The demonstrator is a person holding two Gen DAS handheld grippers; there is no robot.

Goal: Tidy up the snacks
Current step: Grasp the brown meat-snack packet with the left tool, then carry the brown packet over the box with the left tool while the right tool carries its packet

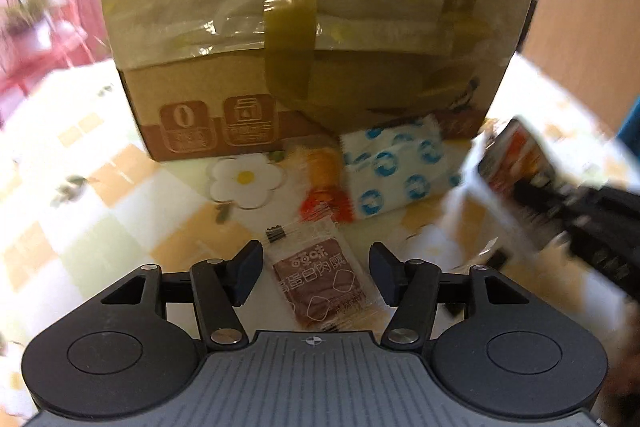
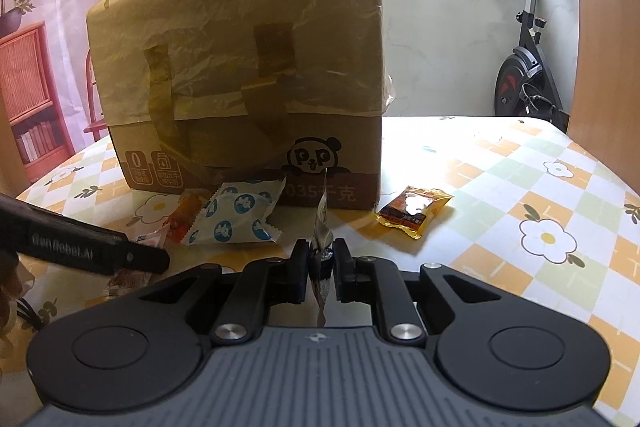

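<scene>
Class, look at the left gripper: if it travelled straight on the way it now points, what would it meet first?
Most likely the brown snack packet lying on the table between the open left gripper fingers; depth is hard to judge.

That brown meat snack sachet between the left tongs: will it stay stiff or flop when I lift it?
The brown, clear-edged plastic sachet lies flat on the checked tablecloth, so it probably flops from any pinched edge. It looks thin and small, so likely light. Its glossy film may slip; the open left tongs straddle it without touching, so a flat pinch could be awkward.
</scene>
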